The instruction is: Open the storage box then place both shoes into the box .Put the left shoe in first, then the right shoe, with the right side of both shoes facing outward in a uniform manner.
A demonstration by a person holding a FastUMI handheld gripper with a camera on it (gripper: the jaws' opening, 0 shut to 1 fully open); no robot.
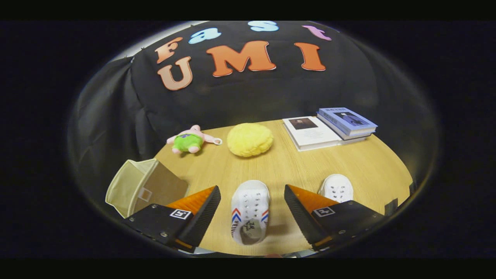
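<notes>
A small white shoe [250, 211] with red and blue stripes lies on the wooden table [279, 166], toe pointing away, directly between my two fingers. My gripper [252, 211] is open, its black and orange fingers wide apart on either side of this shoe and not touching it. A second white shoe [336, 188] sits to the right, partly hidden behind my right finger [306, 209]. The beige fabric storage box [141, 186] stands at the table's left edge, just beyond my left finger [197, 213], with its top open and its inside showing.
At the back of the table lie a pink and green plush toy [190, 140], a fluffy yellow ball [250, 139] and stacked books [329, 128]. Bare wood stretches between these and the shoes. Black cloth walls the booth behind.
</notes>
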